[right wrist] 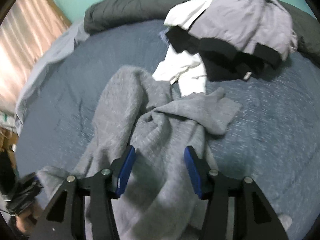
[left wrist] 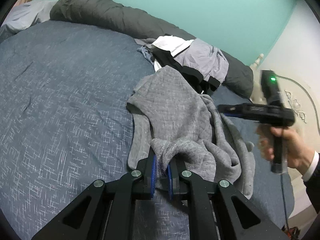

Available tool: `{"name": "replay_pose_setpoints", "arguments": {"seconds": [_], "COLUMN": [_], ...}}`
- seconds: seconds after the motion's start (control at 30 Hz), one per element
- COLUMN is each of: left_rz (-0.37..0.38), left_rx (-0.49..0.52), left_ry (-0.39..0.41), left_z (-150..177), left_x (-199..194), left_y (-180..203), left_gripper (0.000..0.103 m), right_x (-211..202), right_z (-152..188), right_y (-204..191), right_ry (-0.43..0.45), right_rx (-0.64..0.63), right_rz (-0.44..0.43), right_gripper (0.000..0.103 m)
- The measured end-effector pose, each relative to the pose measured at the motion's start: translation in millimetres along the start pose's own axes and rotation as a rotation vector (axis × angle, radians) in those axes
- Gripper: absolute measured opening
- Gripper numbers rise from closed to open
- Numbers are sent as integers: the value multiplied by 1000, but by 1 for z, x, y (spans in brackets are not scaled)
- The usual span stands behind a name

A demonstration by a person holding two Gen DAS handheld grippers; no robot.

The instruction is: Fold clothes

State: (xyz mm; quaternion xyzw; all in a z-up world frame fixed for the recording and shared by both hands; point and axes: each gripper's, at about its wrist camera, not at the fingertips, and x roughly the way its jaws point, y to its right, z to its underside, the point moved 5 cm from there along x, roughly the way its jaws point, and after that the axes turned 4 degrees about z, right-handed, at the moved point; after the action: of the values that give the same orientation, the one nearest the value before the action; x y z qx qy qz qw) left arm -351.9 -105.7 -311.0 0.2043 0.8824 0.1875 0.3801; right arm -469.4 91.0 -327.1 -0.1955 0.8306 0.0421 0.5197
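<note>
A crumpled grey knit garment [left wrist: 172, 108] lies on the blue bedcover [left wrist: 60, 100]. My left gripper [left wrist: 162, 158] is shut on a bunched edge of it, with cloth squeezed between the blue pads. In the left wrist view a hand holds my right gripper [left wrist: 226, 111] at the right, blurred, over the garment's far side. In the right wrist view my right gripper [right wrist: 159, 150] stands open over the grey garment [right wrist: 124, 104]. Cloth lies under the gap, and the pads [right wrist: 125, 168] do not press on it. The left gripper [right wrist: 28, 190] shows blurred at the lower left.
A pile of lilac, black and white clothes [left wrist: 192, 60] [right wrist: 230, 30] sits just beyond the garment. A rolled dark grey duvet [left wrist: 100, 14] runs along the teal wall. A white carved headboard [left wrist: 296, 104] stands at the right, a curtain [right wrist: 24, 40] at the left.
</note>
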Motion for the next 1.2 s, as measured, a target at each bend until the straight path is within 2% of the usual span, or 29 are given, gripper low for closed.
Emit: {"name": "replay_pose_setpoints", "arguments": {"seconds": [0.07, 0.1, 0.13, 0.17, 0.27, 0.37, 0.57, 0.73, 0.9, 1.03, 1.2], "left_rz": [1, 2, 3, 2, 2, 1, 2, 22, 59, 84, 95], "left_rx": [4, 5, 7, 8, 10, 3, -4, 13, 16, 51, 57], "left_ry": [0, 1, 2, 2, 2, 16, 71, 156, 231, 244, 197], "left_z": [-1, -2, -3, -4, -4, -6, -27, -67, -115, -142, -135], "left_x": [1, 1, 1, 1, 0, -6, -29, -67, -106, -124, -120], "left_y": [0, 1, 1, 1, 2, 3, 15, 39, 68, 97, 117], "left_gripper": [10, 10, 10, 10, 10, 10, 9, 9, 9, 9, 9], "right_x": [16, 21, 23, 24, 15, -15, -108, -203, -300, -344, -325], "right_z": [3, 5, 6, 8, 10, 6, -9, -18, -1, 39, 105], "right_y": [-5, -7, -7, -7, -7, -5, 3, 17, 24, 30, 36], "right_ry": [-39, -48, -49, -50, -16, 70, 247, 392, 516, 557, 459], "right_rx": [-54, -68, -67, -59, -50, -40, -7, 30, 68, 70, 68], "right_rz": [54, 59, 52, 47, 46, 46, 32, 30, 10, 17, 48], "right_gripper": [48, 41, 26, 18, 8, 7, 6, 6, 6, 6, 6]}}
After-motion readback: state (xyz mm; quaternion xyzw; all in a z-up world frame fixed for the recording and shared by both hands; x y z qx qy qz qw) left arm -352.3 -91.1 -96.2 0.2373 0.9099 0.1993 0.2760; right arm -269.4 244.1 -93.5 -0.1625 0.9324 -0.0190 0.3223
